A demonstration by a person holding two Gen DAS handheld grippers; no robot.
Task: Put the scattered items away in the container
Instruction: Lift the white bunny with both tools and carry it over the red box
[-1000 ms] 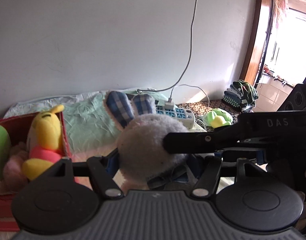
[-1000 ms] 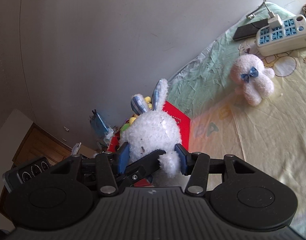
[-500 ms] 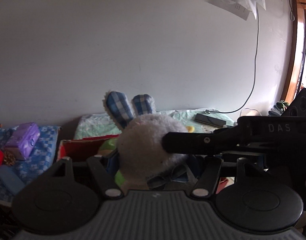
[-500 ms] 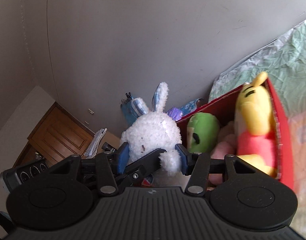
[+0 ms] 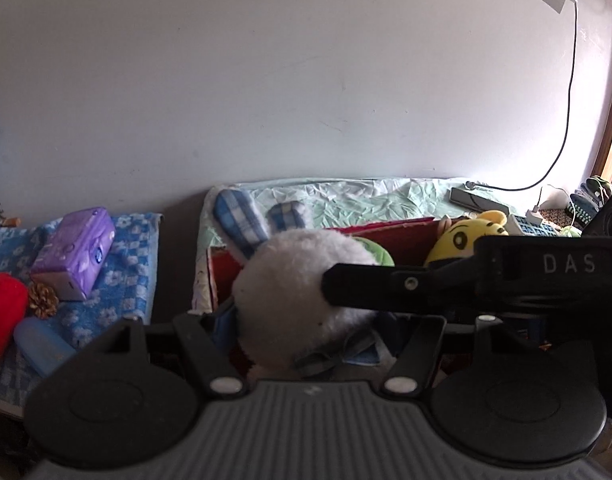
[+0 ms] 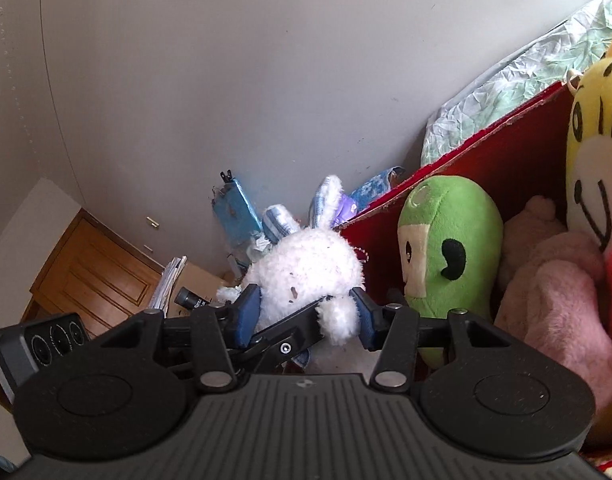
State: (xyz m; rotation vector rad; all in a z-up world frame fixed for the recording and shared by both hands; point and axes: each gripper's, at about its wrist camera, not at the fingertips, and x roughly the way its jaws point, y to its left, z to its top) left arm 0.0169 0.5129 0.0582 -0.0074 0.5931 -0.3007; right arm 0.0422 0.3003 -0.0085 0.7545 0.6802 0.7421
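**Rabbit held by both, box just to the right**

The white rabbit is clamped between the blue pads of the right hand-held gripper, which is closed on its body at a middle width. The left hand-held gripper holds the same rabbit from the other side, pressing near the bow. The ears point up and away from both. The red box lies to the right of the right hand-held gripper and just ahead, its near corner beside the rabbit. A green toy already sits inside. I judge the rabbit must go right and over the rim before it is let go.
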